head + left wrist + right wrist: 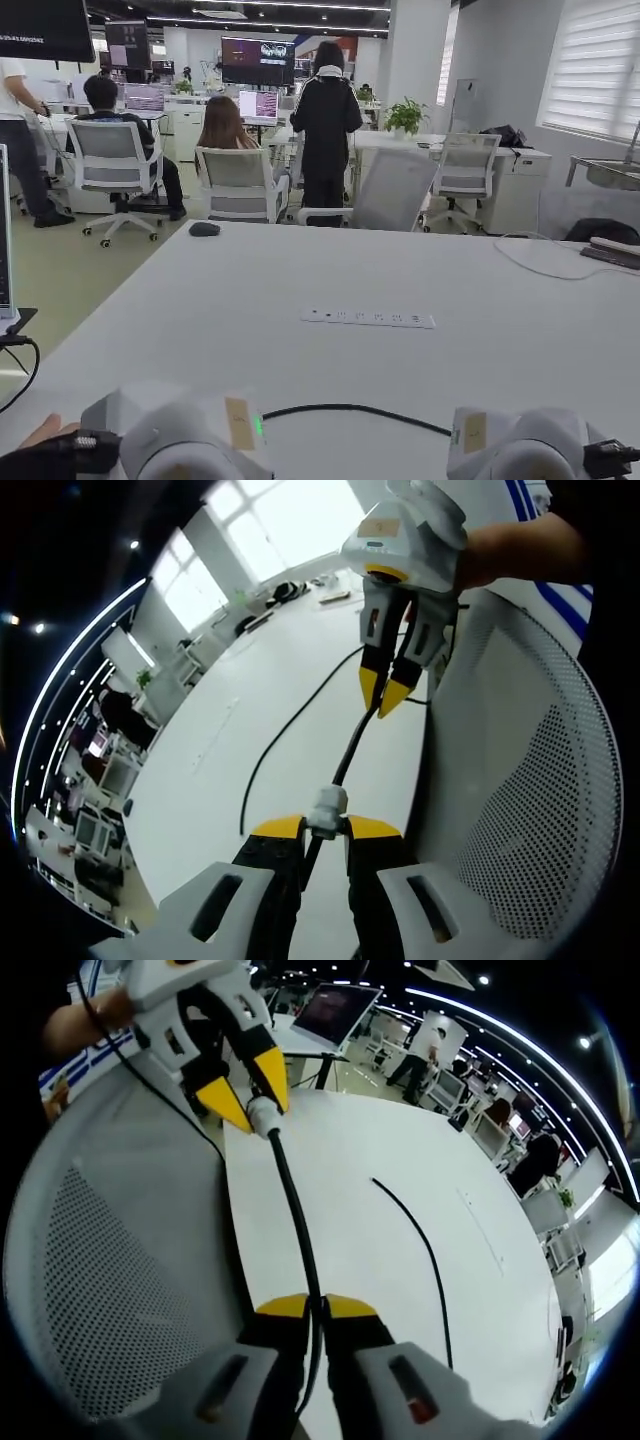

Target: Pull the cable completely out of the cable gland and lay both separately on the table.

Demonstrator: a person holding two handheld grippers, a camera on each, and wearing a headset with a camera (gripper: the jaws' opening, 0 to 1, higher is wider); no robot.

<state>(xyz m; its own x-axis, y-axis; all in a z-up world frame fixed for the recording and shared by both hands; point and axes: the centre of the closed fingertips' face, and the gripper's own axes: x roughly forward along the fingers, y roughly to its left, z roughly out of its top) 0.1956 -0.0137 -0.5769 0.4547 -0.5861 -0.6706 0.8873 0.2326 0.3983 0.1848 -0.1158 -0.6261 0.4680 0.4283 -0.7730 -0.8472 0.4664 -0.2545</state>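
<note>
Fingers of the left gripper pinch the cable gland while the right gripper clamps the cable.

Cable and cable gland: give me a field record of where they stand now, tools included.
cable gland: white cable gland, clamped between the jaws of the left tool
cable: black cable, still threaded through the gland, running straight to the right tool
left tool: shut on the cable gland
right tool: shut on the cable, apart from the gland
slack: the rest of the cable curves across the white table
progress: cable and gland not yet separated; neither laid down
</note>
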